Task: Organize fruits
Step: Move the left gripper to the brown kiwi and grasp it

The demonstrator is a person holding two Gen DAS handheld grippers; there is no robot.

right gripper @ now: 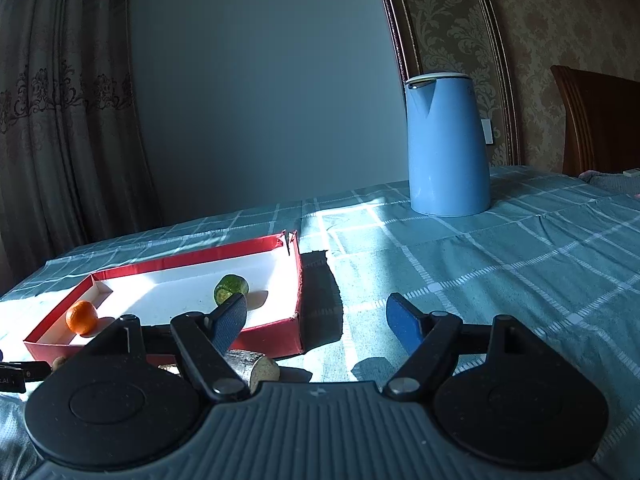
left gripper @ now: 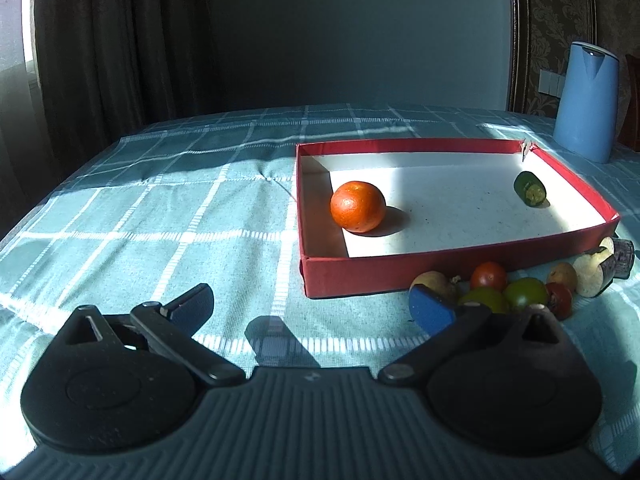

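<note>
left gripper (left gripper: 312, 308) wide open, empty | right gripper (right gripper: 318, 318) wide open, empty | tomatoes (left gripper: 488, 275) at 3 o'clock of left: small, soft, slippery; pinch gently across middle

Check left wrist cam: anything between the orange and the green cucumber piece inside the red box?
Nothing. Between the round orange and the green cucumber chunk lies only the bare white floor of the red cardboard box; left wrist view shows it.

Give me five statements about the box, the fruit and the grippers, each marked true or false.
1. The orange lies inside the red box. True.
2. The cucumber piece lies outside the box. False: it is inside, near the far corner.
3. The left gripper holds a tomato. False: it is open and empty.
4. The small tomatoes lie on the cloth beside the box. True.
5. The right gripper is open. True.
</note>
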